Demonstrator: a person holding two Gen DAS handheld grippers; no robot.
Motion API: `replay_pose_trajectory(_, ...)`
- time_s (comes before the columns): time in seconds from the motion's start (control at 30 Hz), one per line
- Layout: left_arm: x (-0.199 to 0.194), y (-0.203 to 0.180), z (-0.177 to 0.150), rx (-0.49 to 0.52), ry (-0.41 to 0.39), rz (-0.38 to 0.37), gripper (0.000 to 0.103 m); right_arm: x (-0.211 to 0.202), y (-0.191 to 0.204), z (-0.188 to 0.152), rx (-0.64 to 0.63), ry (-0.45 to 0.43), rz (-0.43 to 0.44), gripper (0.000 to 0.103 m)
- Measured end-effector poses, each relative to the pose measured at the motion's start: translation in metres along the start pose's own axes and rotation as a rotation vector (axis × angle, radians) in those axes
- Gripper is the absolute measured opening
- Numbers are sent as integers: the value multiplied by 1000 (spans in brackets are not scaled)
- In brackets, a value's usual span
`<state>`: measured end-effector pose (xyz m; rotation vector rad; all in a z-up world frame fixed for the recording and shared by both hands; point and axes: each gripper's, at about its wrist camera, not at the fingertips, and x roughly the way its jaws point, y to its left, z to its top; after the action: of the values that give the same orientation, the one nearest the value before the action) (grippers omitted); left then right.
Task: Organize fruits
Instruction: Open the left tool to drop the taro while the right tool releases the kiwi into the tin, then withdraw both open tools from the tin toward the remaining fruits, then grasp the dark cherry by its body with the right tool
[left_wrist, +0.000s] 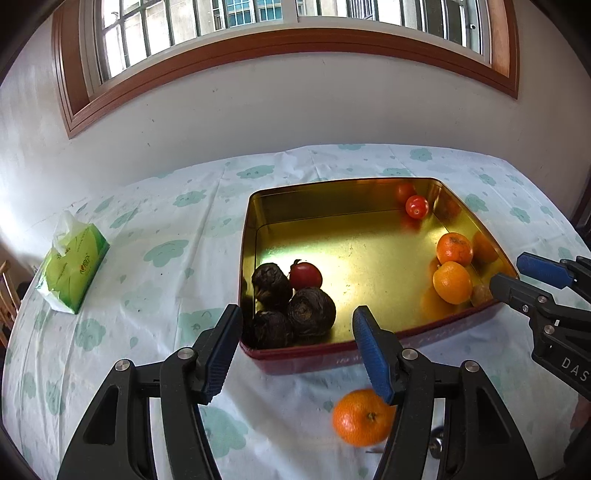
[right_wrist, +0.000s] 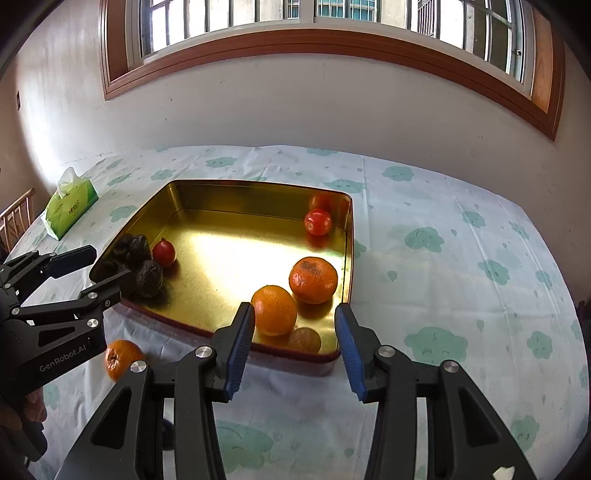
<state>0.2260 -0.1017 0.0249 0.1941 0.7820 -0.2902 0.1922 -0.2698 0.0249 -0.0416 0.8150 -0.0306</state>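
We look first at the one round orange mandarin (left_wrist: 364, 417) that lies outside, on the bench cloth just in front of the near wall of the shallow gold metal tin with a red outside (left_wrist: 258, 221). It is the only fruit not yet sorted, so we judge it is the next to go in.

Inside the tin the fruits are kept in groups by kind. Two orange mandarins (right_wrist: 293, 295) sit together in the near right corner, so the loose one probably belongs beside them. Three dark brown wrinkled round fruits (left_wrist: 291, 306) are packed in the near left corner, with a small red tomato (left_wrist: 305, 275) touching them. Another red tomato (left_wrist: 416, 206) is alone in the far right corner.

Our left gripper (left_wrist: 297, 350) hovers over the near edge with its jaws apart and holding nothing; the loose mandarin is under its right finger. Our right gripper (right_wrist: 295, 345) is also empty, jaws apart, facing the mandarin corner.

A green tissue pack (left_wrist: 74, 273) lies well apart on the white bench cloth with green cloud prints (right_wrist: 461, 258).
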Motion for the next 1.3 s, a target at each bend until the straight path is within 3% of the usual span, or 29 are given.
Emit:
replay_pose_trajectory(0.3,-24,17,-59,-25,41,43,63,-18,11,-63,2,73,44,43)
replay_pose_trajectory(0.53,-28,36,-94,-70,74,85,63,-20,27,-82,-5,109,101,43)
replay_pose_trajectory(0.83,-27,60,-107,-124,87,113,63,-15,62,-88,-80,134,151,43)
replay_pose_trajectory(1.1,-24,66,-106,-149,93,102,63,-5,81,-81,-136,113,119,42)
replay_pose_trajectory(1.3,-24,66,-106,-150,93,103,63,-3,86,-79,-151,97,130,26)
